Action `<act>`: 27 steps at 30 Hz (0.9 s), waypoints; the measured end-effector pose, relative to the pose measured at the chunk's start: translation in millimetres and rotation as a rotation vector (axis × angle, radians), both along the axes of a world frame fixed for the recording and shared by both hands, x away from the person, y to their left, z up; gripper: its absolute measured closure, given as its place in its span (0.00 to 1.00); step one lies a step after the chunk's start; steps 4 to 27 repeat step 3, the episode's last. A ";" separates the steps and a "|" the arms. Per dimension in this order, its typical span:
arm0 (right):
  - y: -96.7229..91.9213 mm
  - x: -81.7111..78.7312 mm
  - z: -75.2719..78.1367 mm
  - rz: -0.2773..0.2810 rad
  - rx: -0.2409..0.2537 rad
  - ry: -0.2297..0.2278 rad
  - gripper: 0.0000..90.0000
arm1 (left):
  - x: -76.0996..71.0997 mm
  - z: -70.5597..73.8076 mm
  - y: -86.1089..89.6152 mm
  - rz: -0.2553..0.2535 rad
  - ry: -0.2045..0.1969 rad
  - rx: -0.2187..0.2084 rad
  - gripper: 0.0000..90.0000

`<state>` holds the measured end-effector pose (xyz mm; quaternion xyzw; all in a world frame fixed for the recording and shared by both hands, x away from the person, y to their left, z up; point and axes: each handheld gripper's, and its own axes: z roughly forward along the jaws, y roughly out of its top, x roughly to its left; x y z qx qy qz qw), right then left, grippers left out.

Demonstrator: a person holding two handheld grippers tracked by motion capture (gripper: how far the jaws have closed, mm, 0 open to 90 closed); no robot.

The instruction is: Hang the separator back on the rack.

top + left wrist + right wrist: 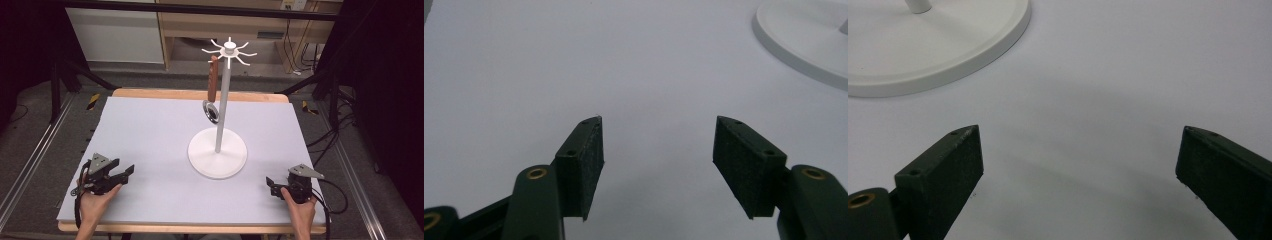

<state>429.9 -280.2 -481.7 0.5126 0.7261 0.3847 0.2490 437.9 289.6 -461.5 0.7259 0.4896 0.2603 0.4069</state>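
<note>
With a brown-handled strainer (213, 90) hanging from a hook of the white stand (218, 150) mid-table, the left gripper (126, 173) and right gripper (270, 183) rest well apart near the front edge, jaws spread and empty, so the hanging looks done.

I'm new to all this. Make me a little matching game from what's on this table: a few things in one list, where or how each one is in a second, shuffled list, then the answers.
Things:
1. white stand
2. utensil with a brown handle
3. left tool
4. right tool

Places or states:
A. hangs from a hook at the top of the stand
B. open, low over the mat near the table's front left corner
C. stands upright in the middle of the pale mat
D. open, low over the mat near the table's front right corner

Pairs: 1-C, 2-A, 3-B, 4-D
</note>
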 end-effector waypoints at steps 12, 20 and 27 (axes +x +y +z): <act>-0.4 -0.3 0.0 -0.002 -0.005 -0.006 0.06 | 1.1 -2.6 1.7 0.001 0.008 0.008 0.40; -0.4 -0.3 0.0 -0.002 -0.005 -0.006 0.06 | 1.1 -2.6 1.7 0.001 0.008 0.008 0.40; -0.4 -0.3 0.0 -0.002 -0.005 -0.006 0.06 | 1.1 -2.6 1.7 0.001 0.008 0.008 0.40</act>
